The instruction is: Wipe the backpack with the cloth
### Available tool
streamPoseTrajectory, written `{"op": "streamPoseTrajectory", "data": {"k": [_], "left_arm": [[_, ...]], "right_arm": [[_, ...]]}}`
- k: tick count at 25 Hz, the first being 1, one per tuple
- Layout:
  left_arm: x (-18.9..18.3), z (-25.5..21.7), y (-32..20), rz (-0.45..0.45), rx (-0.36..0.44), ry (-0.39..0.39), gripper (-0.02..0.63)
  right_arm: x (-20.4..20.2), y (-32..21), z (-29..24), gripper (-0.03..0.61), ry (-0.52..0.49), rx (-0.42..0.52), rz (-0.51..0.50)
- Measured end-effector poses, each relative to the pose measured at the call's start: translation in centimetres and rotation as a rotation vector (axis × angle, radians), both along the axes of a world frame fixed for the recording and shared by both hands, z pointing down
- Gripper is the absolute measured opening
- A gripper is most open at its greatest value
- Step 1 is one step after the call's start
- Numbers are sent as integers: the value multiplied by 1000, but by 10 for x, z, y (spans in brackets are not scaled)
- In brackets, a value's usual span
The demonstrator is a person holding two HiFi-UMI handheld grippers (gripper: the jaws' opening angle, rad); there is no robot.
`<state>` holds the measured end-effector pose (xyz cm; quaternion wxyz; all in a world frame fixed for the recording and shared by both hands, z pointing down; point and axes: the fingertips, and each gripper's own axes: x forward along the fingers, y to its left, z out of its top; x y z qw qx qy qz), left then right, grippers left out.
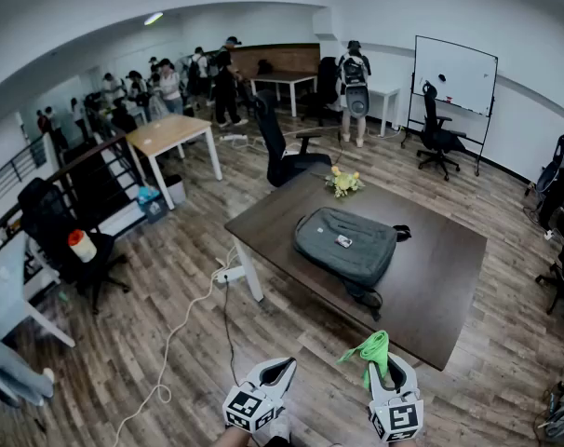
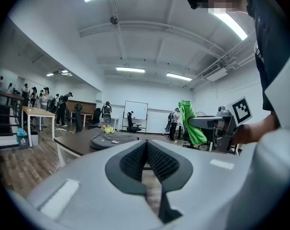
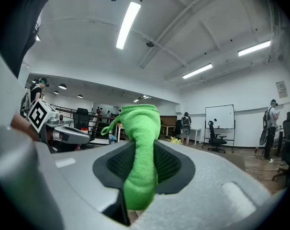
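The dark brown rectangular bench (image 1: 431, 277) fills the middle of the head view. The grey fabric backpack (image 1: 356, 257) lies flat on it, at 12 o'clock from both tools and well apart from them. It looks soft and slack and is likely to shift under wiping, so steady it by an edge. The bright green microfibre cloth (image 3: 140, 152), light and limp, is pinched mid-length by the right hand-held gripper (image 1: 394, 366). The left hand-held gripper (image 2: 146, 159) has its jaws together, empty. The backpack's underside is hidden, and the small pale tag (image 1: 343, 241) is perhaps a label.
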<state>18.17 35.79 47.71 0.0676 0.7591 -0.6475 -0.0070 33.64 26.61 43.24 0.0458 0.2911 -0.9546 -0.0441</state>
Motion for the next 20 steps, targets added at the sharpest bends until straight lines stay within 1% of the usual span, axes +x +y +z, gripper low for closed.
{"op": "streamPoseTrajectory", "data": {"k": [11,17,20], "left_arm": [[-21,1,-3,-12,-6,5,18],[-36,3,-10,-12,-11,13,17],[-48,8,-17,-5,-11,14,17]], "right_arm": [[-24,-1,-2,106,10,6,-25],[-41,-10,2,112,-8,-42,-30],[-55,-16,2,114,4,-43,-27]]}}
